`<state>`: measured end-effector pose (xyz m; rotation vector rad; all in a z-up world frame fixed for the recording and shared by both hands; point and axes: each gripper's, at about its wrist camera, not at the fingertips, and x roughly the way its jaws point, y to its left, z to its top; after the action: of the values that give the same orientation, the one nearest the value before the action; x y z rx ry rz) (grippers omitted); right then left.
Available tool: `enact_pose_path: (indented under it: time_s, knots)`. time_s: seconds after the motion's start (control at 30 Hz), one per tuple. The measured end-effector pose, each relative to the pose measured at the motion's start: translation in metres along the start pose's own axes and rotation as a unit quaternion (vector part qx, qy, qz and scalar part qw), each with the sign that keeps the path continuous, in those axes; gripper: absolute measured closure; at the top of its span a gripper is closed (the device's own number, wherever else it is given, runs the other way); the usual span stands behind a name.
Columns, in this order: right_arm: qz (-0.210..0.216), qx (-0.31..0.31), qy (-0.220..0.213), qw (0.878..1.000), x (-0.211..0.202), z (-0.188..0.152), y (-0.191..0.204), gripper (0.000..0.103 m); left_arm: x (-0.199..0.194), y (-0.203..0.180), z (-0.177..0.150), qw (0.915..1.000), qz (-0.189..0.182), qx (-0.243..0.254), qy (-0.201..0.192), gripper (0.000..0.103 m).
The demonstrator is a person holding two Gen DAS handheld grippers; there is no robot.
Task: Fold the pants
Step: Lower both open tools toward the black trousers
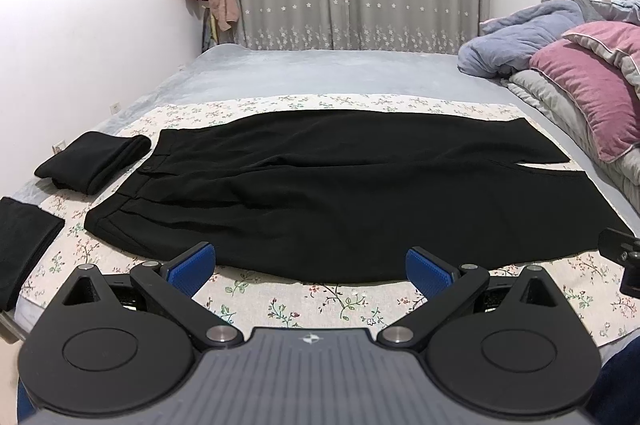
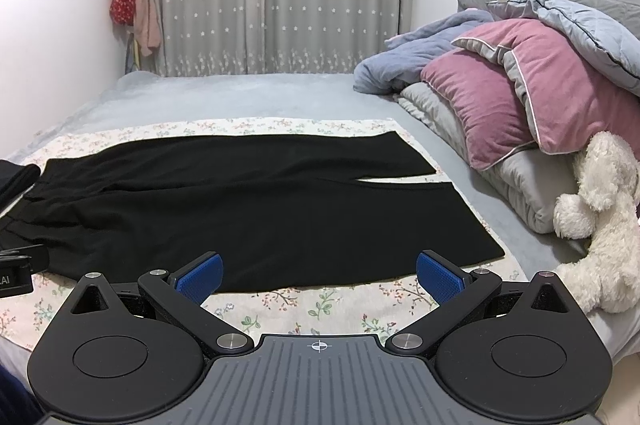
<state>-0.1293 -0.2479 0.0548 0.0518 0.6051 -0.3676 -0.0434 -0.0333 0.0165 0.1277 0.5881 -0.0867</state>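
Pants flat on bed, unfolded, no fold started. Left gripper and right gripper fingers spread wide, empty, at near edge.

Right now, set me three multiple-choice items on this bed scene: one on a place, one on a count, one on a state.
1. Where is the waistband of the spread pants?
A. on the left, towards the wall
B. beside the pink pillow
C. under the white plush toy

2. How many folded black garments lie left of the pants?
A. none
B. two
C. four

3. How do the left gripper and right gripper stand?
A. both shut on the hem
B. one open, one shut
C. both open, holding nothing

Answers:
1 A: the button and waistband face the wall side.
2 B: one folded garment lies far, another near.
3 C: the blue pads are spread apart, short of the cloth.
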Motion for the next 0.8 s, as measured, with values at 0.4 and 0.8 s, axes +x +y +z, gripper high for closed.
enact_pose_path:
  time_s: [0.4, 0.8]
  knots:
    - [-0.006, -0.018, 0.044, 0.999, 0.062, -0.003, 0.006, 0.0, 0.057, 0.019, 0.017, 0.9984, 0.012, -0.004, 0.055, 0.0]
    - [-0.014, -0.022, 0.119, 0.993, 0.159, 0.024, -0.005, 0.0, 0.153, 0.09, 0.05, 0.99, 0.032, -0.035, 0.133, 0.0]
